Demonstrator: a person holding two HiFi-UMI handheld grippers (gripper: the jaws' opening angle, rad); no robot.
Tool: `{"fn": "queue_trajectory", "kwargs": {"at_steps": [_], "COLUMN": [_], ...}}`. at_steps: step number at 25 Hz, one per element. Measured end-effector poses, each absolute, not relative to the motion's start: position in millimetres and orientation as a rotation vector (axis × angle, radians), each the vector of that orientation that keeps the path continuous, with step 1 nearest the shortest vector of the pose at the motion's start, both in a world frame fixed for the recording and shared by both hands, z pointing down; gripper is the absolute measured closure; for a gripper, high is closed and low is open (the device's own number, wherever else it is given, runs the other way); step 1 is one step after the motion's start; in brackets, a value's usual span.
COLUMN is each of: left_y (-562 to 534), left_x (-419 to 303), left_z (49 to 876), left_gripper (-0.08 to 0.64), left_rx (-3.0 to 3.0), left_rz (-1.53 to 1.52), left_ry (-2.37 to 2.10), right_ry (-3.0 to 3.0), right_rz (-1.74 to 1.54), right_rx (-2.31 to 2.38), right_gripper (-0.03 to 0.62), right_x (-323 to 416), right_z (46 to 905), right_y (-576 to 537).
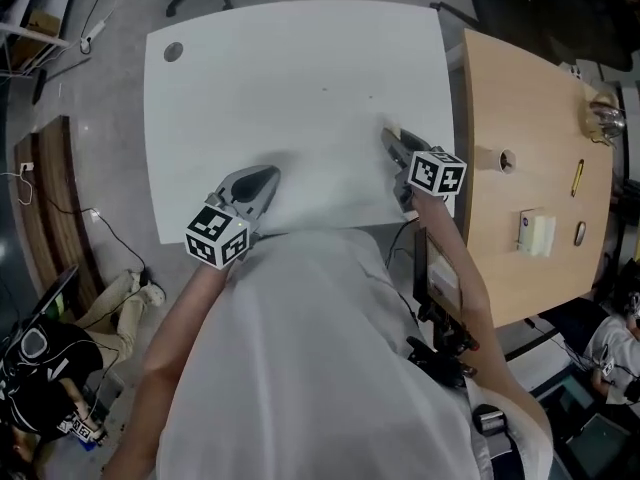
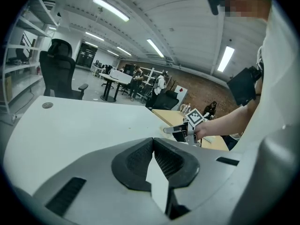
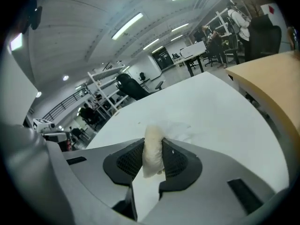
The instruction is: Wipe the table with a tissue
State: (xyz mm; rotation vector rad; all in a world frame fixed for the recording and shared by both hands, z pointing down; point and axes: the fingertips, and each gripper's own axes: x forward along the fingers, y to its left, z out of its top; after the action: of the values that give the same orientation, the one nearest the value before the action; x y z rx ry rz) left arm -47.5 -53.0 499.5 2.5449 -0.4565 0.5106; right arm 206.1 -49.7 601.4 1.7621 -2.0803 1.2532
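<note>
Between right gripper's jaws, tissue clamped

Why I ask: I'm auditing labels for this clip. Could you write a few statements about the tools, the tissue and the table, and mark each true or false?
1. The right tool is clamped on a wadded tissue. True.
2. The left tool also holds a tissue. False: its jaws are together with nothing between them.
3. The right tool hangs clear of any table. False: it is over the white table, near its right edge.
4. A small round disc sits near a far corner of the white table. True.
</note>
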Motion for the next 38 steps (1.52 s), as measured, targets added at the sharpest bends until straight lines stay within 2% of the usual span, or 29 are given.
{"fn": "queue_trajectory", "kwargs": {"at_steps": [10, 21, 25, 38], "left_y": [-29, -9, -14, -11], "left_x": [-37, -38, -36, -33], "left_z": [498, 502, 498, 499], "left_gripper": [0.545, 0.545, 0.545, 0.545], "left_rx": [2.498, 2.445, 2.454, 2.460], "left_rz": [0.517, 0.504, 0.501, 0.509], "left_ry": [-0.575, -0.684, -0.683, -0.666], "right_ry": [-1.997, -1.869, -1.865, -2.071], "right_rz": [0.821, 0.687, 0.586, 0.564], "right_rx": [1.449, 1.320, 1.205, 0.872], "right_gripper": [0.497, 0.497, 0.497, 0.497], "right_x": [231, 239, 215, 131], "right_z": [620, 637, 638, 639], "right_y": [-110, -125, -124, -96]}}
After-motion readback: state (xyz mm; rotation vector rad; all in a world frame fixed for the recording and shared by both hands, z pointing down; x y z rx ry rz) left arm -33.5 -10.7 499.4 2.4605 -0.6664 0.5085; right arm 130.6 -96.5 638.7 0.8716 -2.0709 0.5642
